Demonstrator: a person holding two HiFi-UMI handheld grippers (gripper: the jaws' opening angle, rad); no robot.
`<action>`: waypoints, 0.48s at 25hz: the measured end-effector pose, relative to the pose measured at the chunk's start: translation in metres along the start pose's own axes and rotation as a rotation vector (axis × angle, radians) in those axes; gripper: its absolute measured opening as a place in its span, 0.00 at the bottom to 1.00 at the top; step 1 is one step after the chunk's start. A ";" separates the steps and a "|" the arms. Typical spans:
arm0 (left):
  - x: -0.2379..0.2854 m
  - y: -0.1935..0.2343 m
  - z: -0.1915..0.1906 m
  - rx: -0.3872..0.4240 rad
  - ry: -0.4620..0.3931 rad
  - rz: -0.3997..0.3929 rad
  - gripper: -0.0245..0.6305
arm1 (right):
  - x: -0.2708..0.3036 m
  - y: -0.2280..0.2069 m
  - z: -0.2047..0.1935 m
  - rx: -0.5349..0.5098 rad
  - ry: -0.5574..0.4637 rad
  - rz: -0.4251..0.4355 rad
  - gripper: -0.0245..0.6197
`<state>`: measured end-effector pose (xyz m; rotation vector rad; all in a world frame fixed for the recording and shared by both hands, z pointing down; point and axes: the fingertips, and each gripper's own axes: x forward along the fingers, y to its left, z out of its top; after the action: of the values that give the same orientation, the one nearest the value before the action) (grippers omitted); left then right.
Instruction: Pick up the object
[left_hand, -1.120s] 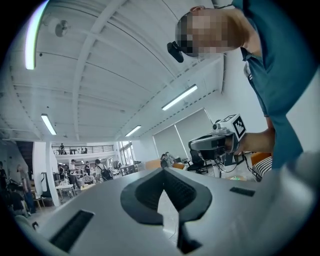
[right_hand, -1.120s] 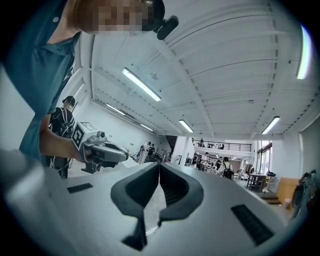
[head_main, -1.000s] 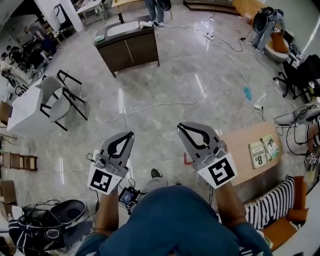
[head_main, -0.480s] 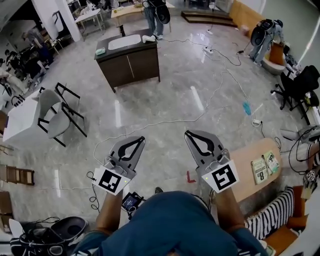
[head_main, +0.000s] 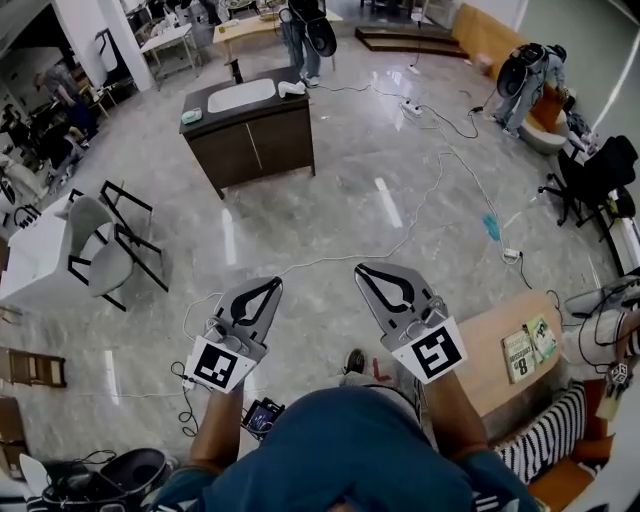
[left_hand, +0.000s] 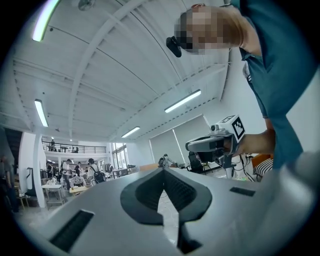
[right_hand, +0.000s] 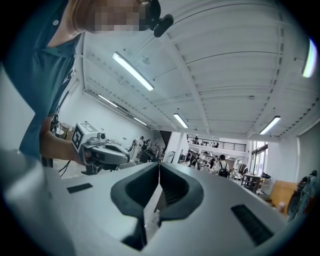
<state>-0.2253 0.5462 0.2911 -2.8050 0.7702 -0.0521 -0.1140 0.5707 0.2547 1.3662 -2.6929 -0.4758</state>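
Left gripper (head_main: 273, 284) is clenched, its jaws pressed tip to tip with nothing between them, and its own view looks up over them at the ceiling lights. Right gripper (head_main: 361, 269) is clenched as well and carries nothing; the two are held side by side, a little apart, out in front of my operator's blue shirt (head_main: 350, 450) and above the grey floor (head_main: 330, 200). Just right of the right gripper stands a wooden table (head_main: 490, 320) with two books (head_main: 530, 345) lying flat near its far end. Which thing I am meant to pick up I cannot tell from here; it may be one of those books, and neither gripper touches them. A small screen (head_main: 262, 416) lies on the floor below the left forearm. Beyond the jaws a white cable (head_main: 400, 235) snakes across the floor toward the right. Further left stands a grey chair (head_main: 100, 255) beside a white table (head_main: 30, 270). Further out sits a dark cabinet (head_main: 255, 140) with a white basin (head_main: 240, 96) in its top. At the far edge one person (head_main: 300, 30) stands behind the cabinet and another (head_main: 525, 70) bends over at the right.
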 end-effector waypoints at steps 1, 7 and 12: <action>0.008 0.006 0.000 0.003 -0.002 0.010 0.04 | 0.006 -0.007 -0.002 0.002 -0.008 0.011 0.06; 0.058 0.031 -0.002 0.020 0.017 0.073 0.04 | 0.030 -0.059 -0.014 0.006 -0.045 0.071 0.06; 0.094 0.050 -0.010 0.037 0.022 0.117 0.04 | 0.046 -0.090 -0.034 0.001 -0.048 0.122 0.06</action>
<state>-0.1699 0.4543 0.2870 -2.7228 0.9277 -0.0770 -0.0645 0.4759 0.2558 1.1970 -2.7943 -0.5024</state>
